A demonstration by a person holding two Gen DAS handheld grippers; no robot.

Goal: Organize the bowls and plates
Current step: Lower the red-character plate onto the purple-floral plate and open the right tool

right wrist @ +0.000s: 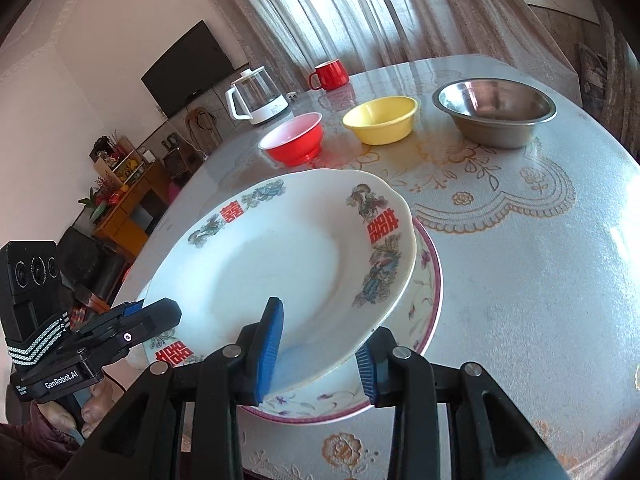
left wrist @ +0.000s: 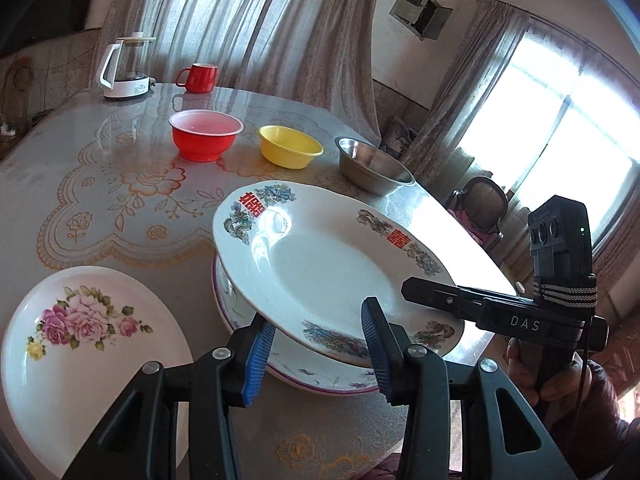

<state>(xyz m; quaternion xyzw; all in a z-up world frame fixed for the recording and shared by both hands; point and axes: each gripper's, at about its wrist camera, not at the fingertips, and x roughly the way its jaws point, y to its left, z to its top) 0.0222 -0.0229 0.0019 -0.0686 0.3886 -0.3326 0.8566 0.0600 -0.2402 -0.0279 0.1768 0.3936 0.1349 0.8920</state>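
Both sets of jaws, on the left gripper [left wrist: 320, 350] and right gripper [right wrist: 320, 350], are clamped on opposite rims of the dragon plate [left wrist: 320, 256], held tilted just above a purple-rimmed plate [right wrist: 428, 280] on the counter [right wrist: 540, 280]; a rose plate [left wrist: 80, 328] lies beside.

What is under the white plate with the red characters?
Under the dragon plate lies a purple-rimmed floral plate; only its rim shows, its centre is covered.
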